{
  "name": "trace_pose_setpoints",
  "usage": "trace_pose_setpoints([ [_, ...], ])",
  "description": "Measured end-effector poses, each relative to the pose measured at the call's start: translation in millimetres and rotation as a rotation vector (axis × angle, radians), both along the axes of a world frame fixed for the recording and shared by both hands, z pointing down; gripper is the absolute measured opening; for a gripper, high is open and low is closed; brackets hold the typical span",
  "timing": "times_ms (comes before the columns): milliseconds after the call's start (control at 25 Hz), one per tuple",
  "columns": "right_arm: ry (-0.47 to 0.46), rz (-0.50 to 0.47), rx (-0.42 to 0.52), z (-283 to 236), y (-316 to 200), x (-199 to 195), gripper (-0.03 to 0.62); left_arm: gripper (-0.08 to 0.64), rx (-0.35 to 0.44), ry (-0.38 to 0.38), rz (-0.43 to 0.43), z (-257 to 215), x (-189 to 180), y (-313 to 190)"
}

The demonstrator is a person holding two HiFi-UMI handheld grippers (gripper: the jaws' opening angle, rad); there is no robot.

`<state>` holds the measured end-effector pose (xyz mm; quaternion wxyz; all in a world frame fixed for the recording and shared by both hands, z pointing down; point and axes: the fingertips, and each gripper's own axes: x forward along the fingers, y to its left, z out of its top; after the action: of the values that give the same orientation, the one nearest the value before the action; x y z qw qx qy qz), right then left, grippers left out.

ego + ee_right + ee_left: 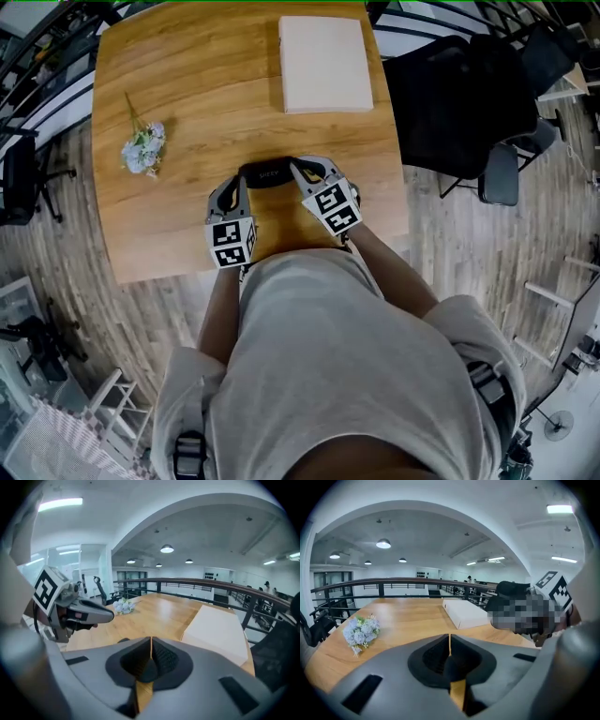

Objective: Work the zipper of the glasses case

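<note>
On table (206, 84), flowers (143, 148) left, white box (324, 64) beyond glasses case (270, 174)

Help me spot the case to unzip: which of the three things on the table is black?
The case, the long, low one at the near edge. The box is white and flat, and the flowers are pale blue.

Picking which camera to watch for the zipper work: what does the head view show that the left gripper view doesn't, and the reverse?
Only the head view: the black glasses case on the wooden table, between the tips of the left gripper and right gripper. Only the left gripper view: that gripper's jaws closed together with nothing between them, plus the railing and ceiling lights. Both: the flower bunch, white box and that table.
</note>
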<state>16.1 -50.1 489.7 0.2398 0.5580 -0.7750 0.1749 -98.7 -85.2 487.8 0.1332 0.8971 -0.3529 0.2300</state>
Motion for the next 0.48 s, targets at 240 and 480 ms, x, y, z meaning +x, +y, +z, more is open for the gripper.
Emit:
trace_pose_setpoints([
  [240, -0.028, 0.173, 0.168, -63.2, -10.4, 25.4, 0.025, 0.025, 0.102, 0.087, -0.009, -57.1, 15.9, -13.9],
  [480, 0.004, 0.262, 0.353, -139.8, -11.4, 34.2, 0.025, 0.025, 0.203, 0.125, -0.026, -121.4, 18.5, -22.1],
])
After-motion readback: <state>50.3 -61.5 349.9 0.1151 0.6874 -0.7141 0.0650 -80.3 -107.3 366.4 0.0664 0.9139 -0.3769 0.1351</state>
